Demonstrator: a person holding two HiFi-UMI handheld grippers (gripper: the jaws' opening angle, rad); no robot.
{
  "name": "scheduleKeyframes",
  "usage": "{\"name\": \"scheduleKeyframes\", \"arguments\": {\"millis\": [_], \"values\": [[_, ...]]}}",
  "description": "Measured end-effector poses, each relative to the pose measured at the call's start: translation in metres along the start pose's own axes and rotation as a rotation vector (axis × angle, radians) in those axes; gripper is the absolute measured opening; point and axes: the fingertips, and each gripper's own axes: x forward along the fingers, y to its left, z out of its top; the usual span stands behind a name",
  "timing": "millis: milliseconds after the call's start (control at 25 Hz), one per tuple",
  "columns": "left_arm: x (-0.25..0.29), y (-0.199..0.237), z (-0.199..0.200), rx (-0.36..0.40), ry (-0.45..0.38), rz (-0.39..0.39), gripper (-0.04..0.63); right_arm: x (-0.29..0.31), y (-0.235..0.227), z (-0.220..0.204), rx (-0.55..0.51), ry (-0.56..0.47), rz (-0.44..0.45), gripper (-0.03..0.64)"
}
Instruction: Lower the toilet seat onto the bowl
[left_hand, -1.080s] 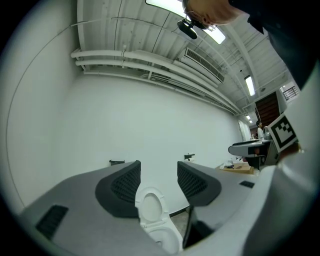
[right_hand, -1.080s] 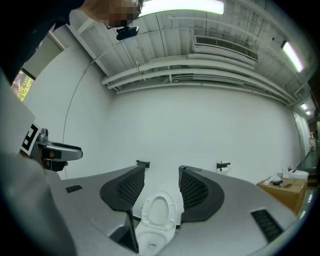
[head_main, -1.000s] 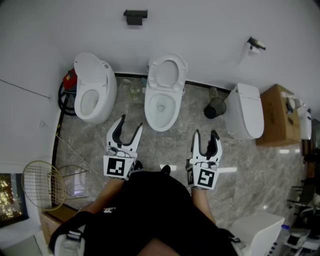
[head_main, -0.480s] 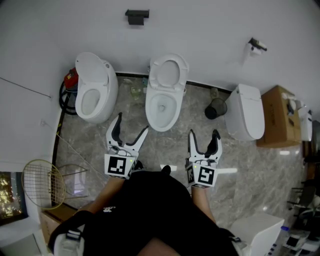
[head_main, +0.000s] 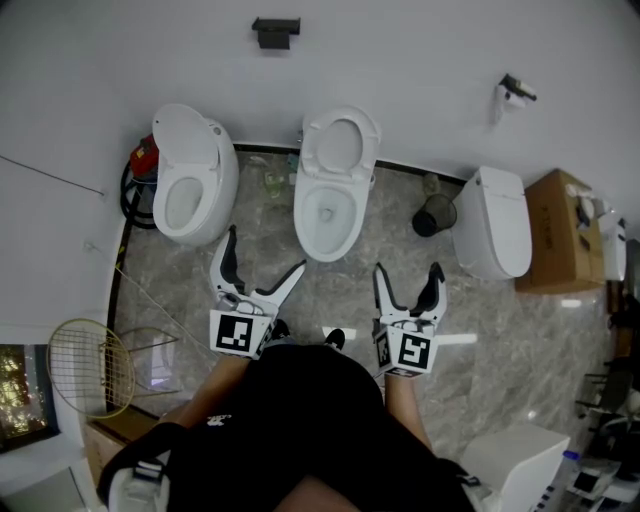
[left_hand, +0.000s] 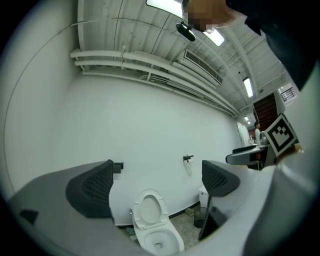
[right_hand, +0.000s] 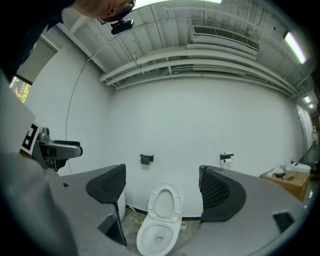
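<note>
Wider than before, left hand-held gripper (head_main: 265, 252) and right hand-held gripper (head_main: 408, 272) jaws are opening, empty, seemingly aimed at toilet seat (head_main: 340, 145)

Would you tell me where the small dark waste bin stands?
In the head view, the small dark waste bin stands by the wall, right of centre, between the middle white toilet and the closed white toilet.

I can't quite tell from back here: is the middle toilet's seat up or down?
Up. The seat stands raised at the back of the bowl, towards the wall, and the bowl's rim is left uncovered.
</note>
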Motion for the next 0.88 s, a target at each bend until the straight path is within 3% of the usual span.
{"name": "scheduleKeyframes", "arguments": {"millis": [480, 880], "values": [[-0.016, 0.049, -0.003, 0.007, 0.009, 0.037, 0.54, 0.008, 0.036, 0.006, 0.015, -0.019, -0.014, 0.445], [-0.025, 0.07, -0.007, 0.002, 0.008, -0.028, 0.54, 0.002, 0.068, -0.004, 0.013, 0.005, -0.052, 0.445]]}}
